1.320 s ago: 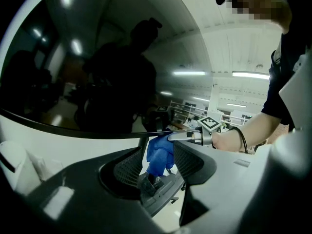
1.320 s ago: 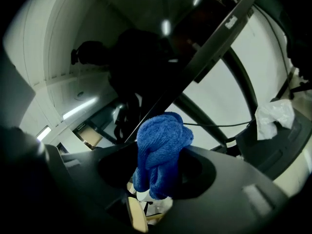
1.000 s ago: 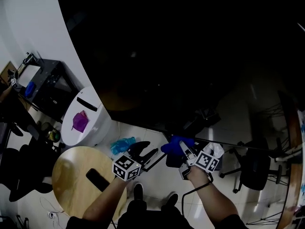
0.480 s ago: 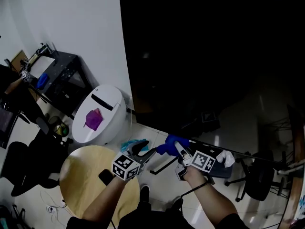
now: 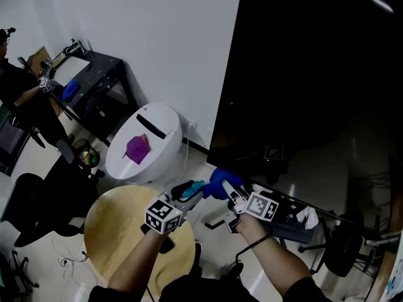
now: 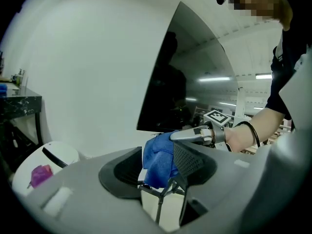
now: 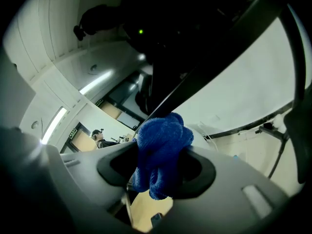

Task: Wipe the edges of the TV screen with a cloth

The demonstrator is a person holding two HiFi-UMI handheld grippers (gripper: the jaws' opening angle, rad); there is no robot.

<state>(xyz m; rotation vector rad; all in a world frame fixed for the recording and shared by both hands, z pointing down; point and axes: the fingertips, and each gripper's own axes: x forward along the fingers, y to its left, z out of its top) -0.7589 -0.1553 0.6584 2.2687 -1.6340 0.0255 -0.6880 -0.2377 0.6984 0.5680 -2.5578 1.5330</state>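
The right claw (image 5: 227,190) grips a bunched blue terry cloth (image 7: 161,150) with the big black TV screen (image 5: 315,74)'s lower edge just ahead, the left claw (image 5: 189,192) stands open beside it, and most edges probably remain unwiped.

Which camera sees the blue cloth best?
The right gripper view: the blue cloth fills the middle, bunched between the jaws. The left gripper view shows it smaller, partly behind a jaw; the head view, a small lump.

TV screen (image 5: 315,74) cut off at top, right edges.
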